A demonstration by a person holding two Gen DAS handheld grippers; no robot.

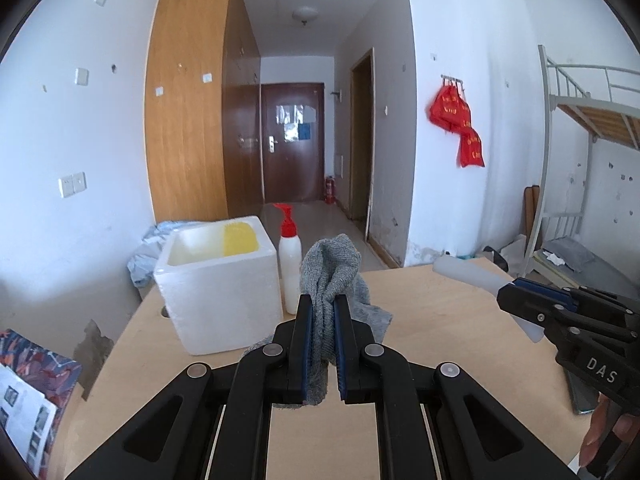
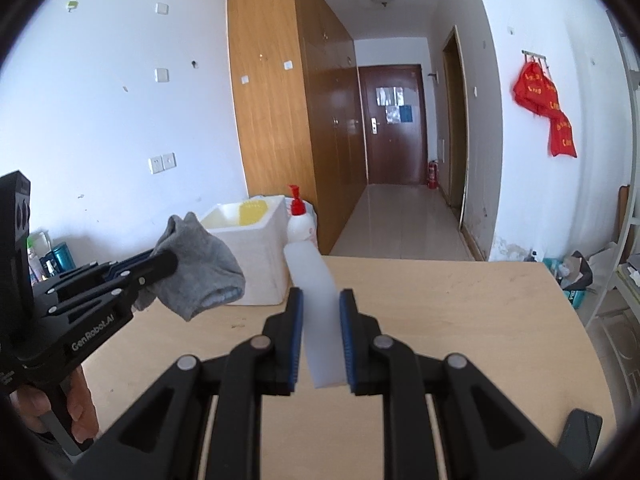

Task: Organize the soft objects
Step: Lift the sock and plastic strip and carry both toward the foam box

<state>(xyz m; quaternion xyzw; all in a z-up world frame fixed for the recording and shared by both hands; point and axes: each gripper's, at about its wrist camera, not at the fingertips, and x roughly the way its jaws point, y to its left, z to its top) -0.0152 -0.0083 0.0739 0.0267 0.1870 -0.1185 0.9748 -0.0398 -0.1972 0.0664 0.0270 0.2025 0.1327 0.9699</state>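
While both tools hang above the pale wooden table (image 2: 460, 320), left gripper (image 1: 323, 300) clamped on a limp knitted grey sock (image 1: 332, 272), long axis toward twelve o'clock, right gripper (image 2: 322, 296) pinching a smooth white translucent block (image 2: 314, 280), pointing twelve o'clock, foam box (image 1: 216, 292) at ten o'clock.

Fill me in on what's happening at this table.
A person is sorting soft items with two handheld grippers. The left gripper is shut on a grey sock, held above the wooden table. The right gripper is shut on a white translucent block, also in the air. A white foam box with something yellow inside stands ahead, beside a red-capped bottle. Neither item is in the box yet.
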